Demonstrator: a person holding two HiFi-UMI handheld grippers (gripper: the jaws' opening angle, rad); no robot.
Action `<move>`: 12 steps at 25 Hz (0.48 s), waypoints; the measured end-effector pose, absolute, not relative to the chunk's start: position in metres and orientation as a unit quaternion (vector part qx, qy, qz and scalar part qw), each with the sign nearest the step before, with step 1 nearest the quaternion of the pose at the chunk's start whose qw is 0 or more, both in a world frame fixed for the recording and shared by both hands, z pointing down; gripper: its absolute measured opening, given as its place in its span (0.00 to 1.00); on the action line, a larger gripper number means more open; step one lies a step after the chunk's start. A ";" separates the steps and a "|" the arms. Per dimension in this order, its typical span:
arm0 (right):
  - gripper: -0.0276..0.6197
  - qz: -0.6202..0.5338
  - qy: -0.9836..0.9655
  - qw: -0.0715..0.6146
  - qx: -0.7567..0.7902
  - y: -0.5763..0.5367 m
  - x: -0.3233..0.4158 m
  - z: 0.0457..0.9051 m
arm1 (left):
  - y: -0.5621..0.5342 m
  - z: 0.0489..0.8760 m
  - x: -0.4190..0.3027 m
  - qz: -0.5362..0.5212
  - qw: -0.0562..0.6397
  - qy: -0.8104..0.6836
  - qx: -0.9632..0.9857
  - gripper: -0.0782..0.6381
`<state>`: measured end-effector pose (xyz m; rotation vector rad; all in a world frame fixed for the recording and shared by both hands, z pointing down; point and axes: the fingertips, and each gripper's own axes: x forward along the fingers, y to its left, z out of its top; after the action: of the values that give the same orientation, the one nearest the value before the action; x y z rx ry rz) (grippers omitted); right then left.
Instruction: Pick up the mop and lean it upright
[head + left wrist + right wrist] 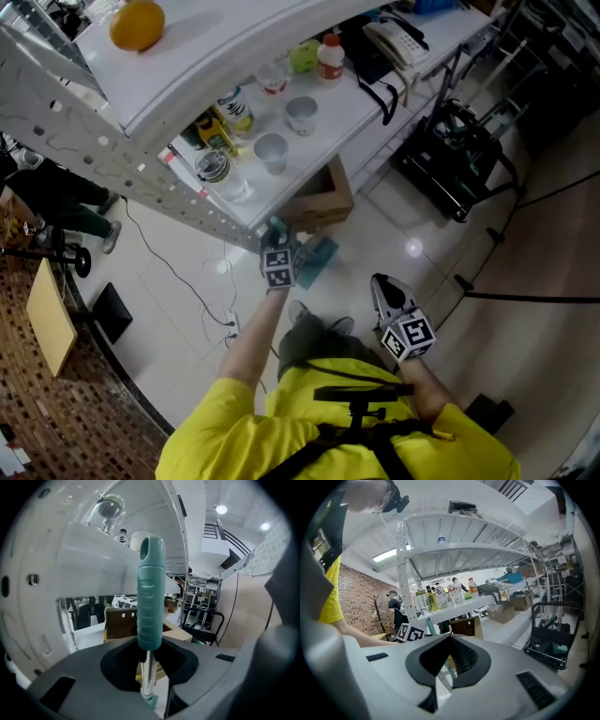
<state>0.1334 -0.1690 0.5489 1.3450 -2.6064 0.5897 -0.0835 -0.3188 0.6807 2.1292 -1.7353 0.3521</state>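
Note:
The mop's teal handle stands upright between my left gripper's jaws, which close around the metal shaft just below the grip. In the head view my left gripper holds the handle top close to the edge of the white shelf; whether handle and shelf touch I cannot tell. The teal mop head lies on the floor beside it. My right gripper hangs to the right, shut and empty. From the right gripper view the teal handle rises beside the left gripper's marker cube.
Cups, bottles and a telephone stand on the shelf, and an orange lies on the tier above. A cardboard box sits under the shelf behind the mop. A black cart stands to the right; cables run over the floor.

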 end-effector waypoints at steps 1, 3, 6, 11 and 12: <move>0.05 0.200 -0.868 0.076 0.449 -0.168 0.134 0.551 | -0.324 0.681 -0.083 0.127 0.185 -0.612 0.758 0.21; 0.05 0.206 -0.865 0.078 0.451 -0.166 0.135 0.554 | -0.333 0.684 -0.082 0.127 0.192 -0.609 0.759 0.22; 0.05 0.206 -0.865 0.081 0.450 -0.160 0.136 0.556 | -0.336 0.691 -0.078 0.136 0.204 -0.603 0.759 0.27; 0.05 0.204 -0.864 0.079 0.454 -0.159 0.141 0.554 | -0.310 0.701 -0.081 0.146 0.248 -0.617 0.733 0.63; 0.05 0.202 -0.863 0.077 0.456 -0.160 0.143 0.551 | -0.300 0.700 -0.082 0.140 0.250 -0.625 0.726 0.63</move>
<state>0.1430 -0.1598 0.5508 1.3667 -2.5865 0.6052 -0.0823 -0.2997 0.7003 1.9767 -1.7005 0.3818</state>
